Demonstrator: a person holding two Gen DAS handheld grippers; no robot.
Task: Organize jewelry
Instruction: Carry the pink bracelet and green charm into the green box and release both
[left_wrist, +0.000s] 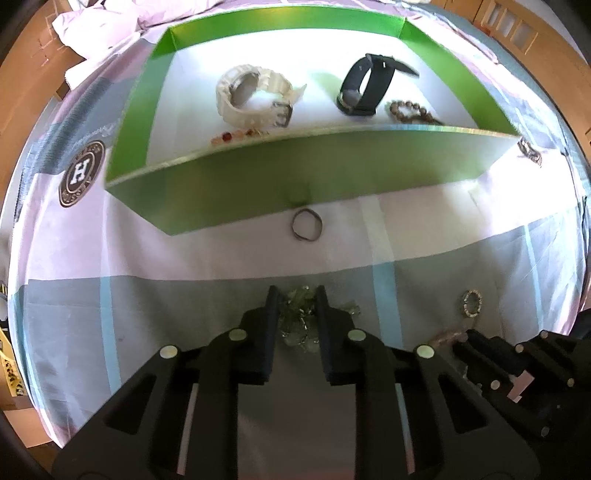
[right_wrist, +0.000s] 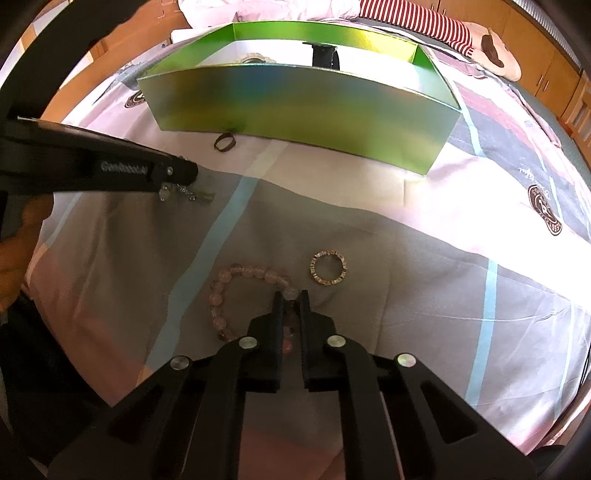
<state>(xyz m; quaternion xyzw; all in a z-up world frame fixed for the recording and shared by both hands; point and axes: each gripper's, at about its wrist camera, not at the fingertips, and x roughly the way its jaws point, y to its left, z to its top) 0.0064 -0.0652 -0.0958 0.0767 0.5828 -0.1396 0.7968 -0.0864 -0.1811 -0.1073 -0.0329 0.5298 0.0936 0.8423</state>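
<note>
My left gripper (left_wrist: 297, 297) points down at the bedsheet. A clear crystal bead bracelet (left_wrist: 299, 321) is bunched between its pads, which press on it from both sides. From the right wrist view the same left gripper (right_wrist: 183, 173) comes in from the left with the crystal beads (right_wrist: 184, 194) under its tip. My right gripper (right_wrist: 290, 298) is shut on one side of a pale pink bead bracelet (right_wrist: 236, 275) that lies on the sheet. A gold studded ring-shaped bracelet (right_wrist: 328, 267) lies just right of it.
A green open box (left_wrist: 295, 173) stands ahead, holding a white watch (left_wrist: 251, 96), a black watch (left_wrist: 364, 88), a brown bead bracelet (left_wrist: 412, 110) and orange beads (left_wrist: 236, 136). A dark thin band (left_wrist: 306, 224) lies before its front wall. Another bracelet (left_wrist: 530, 151) lies by its right corner.
</note>
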